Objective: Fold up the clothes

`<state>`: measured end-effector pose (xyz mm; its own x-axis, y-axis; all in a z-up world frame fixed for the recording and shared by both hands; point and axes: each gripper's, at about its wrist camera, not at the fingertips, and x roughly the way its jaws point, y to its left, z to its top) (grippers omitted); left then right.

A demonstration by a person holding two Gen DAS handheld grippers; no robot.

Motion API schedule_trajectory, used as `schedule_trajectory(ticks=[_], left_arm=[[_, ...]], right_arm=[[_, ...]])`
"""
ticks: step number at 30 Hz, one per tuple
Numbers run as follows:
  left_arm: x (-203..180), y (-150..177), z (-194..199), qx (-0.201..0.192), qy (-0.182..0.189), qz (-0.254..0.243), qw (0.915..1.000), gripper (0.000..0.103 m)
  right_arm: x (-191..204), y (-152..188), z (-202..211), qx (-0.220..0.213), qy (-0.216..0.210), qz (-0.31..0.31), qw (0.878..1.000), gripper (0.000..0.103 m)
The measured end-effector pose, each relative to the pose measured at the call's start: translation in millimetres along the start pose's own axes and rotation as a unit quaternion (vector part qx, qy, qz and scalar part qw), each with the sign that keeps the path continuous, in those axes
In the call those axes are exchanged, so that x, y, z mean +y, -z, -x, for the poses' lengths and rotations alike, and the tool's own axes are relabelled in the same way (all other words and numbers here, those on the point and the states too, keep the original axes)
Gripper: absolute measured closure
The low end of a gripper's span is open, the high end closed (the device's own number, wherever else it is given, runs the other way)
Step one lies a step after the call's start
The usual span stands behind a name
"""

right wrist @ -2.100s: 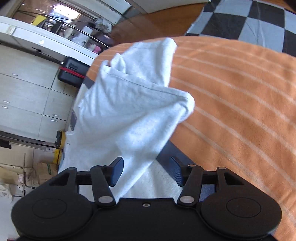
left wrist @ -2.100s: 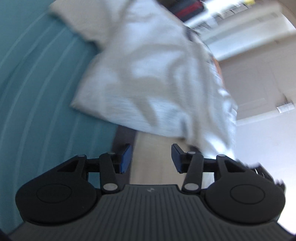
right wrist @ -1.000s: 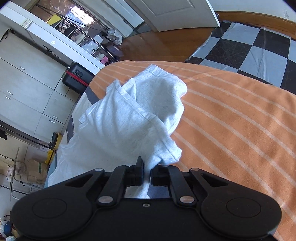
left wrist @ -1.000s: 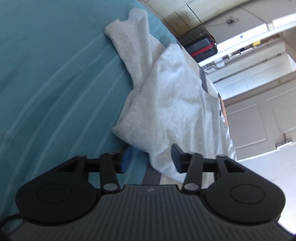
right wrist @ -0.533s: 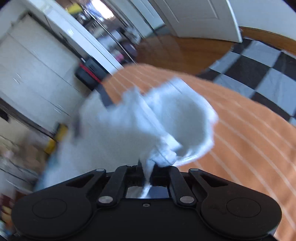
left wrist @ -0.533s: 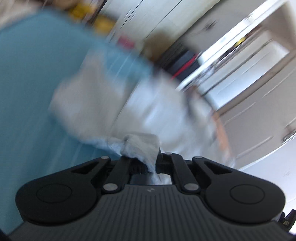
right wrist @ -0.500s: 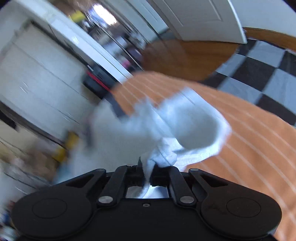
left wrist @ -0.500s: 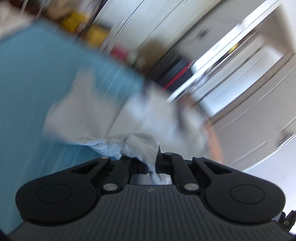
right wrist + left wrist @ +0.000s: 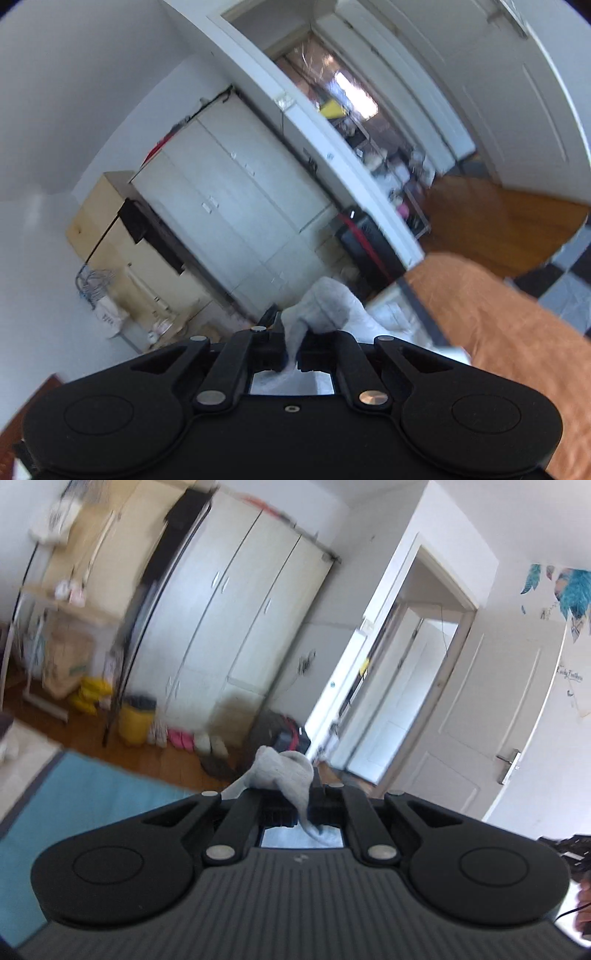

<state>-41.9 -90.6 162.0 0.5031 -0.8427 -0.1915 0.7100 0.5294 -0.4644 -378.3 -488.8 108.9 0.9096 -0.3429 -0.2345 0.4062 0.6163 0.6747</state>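
Two handheld grippers each pinch a bunch of pale grey garment, raised toward the room.

The left gripper [image 9: 303, 810] is clamped on the grey garment [image 9: 284, 771] at lower centre; the right gripper [image 9: 291, 354] likewise grips the cloth [image 9: 325, 306], above an orange striped bedspread [image 9: 517, 332] at lower right.

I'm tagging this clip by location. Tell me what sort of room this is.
Most likely a home bedroom: a tall white wardrobe, an open door and a striped orange bedspread beneath the raised grey shirt.

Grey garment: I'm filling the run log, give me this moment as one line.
left gripper: shut on grey garment | right gripper: shut on it | cameras: facing wardrobe
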Motion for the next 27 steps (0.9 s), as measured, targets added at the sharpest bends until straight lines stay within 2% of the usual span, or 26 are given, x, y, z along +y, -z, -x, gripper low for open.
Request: schedule_trajectory(ticks=[2, 4, 6, 8, 10, 13, 15, 16, 18, 20, 23, 25, 27], left_arm=[[10, 2, -5, 0.028, -0.009, -0.001, 0.9996, 0.099], [18, 6, -24, 0.045, -0.020, -0.005, 0.9988, 0.099], [24, 5, -48, 0.052, -0.030, -0.010, 0.9982, 0.099], [29, -9, -67, 0.041, -0.032, -0.010, 0.9986, 0.099], [32, -27, -82, 0.024, -0.030, -0.007, 0.9992, 0.099], [31, -63, -100, -0.012, -0.017, 0.010, 0.9997, 0.099], [25, -80, -105, -0.029, -0.009, 0.015, 0.9994, 0.099], [22, -84, -105, -0.037, -0.004, 0.015, 0.9992, 0.099], [19, -81, -106, -0.041, -0.005, 0.016, 0.9990, 0.099], [29, -62, -111, -0.026, -0.019, 0.031, 0.9990, 0.099], [65, -7, -121, 0.026, -0.059, 0.072, 0.9953, 0.099], [91, 43, -123, 0.072, -0.092, 0.108, 0.9873, 0.099], [115, 97, -124, 0.124, -0.130, 0.132, 0.9749, 0.099]], right_arm=[[-8, 7, -10, 0.032, 0.006, -0.021, 0.999, 0.098], [-17, 12, -31, 0.051, 0.037, -0.020, 0.998, 0.098], [-22, 10, -59, 0.053, 0.063, -0.003, 0.997, 0.098], [-22, 3, -86, 0.048, 0.082, 0.019, 0.995, 0.098], [-13, -16, -107, 0.028, 0.081, 0.046, 0.995, 0.098], [10, -55, -115, -0.030, 0.038, 0.058, 0.997, 0.098], [29, -74, -114, -0.075, 0.008, 0.091, 0.993, 0.098], [38, -79, -113, -0.094, 0.003, 0.117, 0.989, 0.098], [44, -80, -113, -0.098, 0.009, 0.147, 0.984, 0.098], [34, -69, -119, -0.072, 0.022, 0.150, 0.986, 0.098], [-6, -25, -132, -0.012, 0.062, 0.128, 0.990, 0.099], [-38, 11, -141, 0.032, 0.091, 0.107, 0.990, 0.099], [-82, 57, -152, 0.089, 0.128, 0.087, 0.984, 0.099]])
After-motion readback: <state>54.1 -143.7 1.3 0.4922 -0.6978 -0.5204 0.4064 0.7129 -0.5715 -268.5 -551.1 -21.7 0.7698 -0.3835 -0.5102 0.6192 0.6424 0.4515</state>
